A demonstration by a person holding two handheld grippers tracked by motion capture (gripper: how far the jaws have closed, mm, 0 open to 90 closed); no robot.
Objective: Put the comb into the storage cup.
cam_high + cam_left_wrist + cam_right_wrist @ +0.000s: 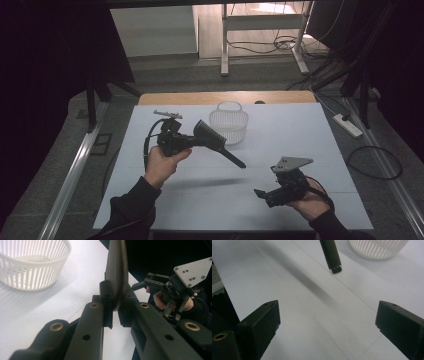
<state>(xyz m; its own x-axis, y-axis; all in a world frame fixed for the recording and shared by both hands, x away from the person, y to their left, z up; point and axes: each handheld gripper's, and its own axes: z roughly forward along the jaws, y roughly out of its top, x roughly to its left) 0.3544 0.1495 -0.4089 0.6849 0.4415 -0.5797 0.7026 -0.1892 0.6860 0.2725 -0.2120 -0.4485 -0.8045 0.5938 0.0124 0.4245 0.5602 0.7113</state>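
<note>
The left claw [192, 138] is closed on a black brush [215, 141], held above the counter [300, 130]; the right claw [263, 195] is wide open, holding nothing.

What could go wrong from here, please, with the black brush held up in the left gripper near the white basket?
1. The left gripper clamps the black brush only at its head, with the long handle jutting out unsupported; it might pivot or slip in the jaws.
2. The right gripper is open and low beside the handle tip; a misjudged handover could knock the brush loose.
3. The light white basket could be nudged or tipped by the swinging handle.
</note>
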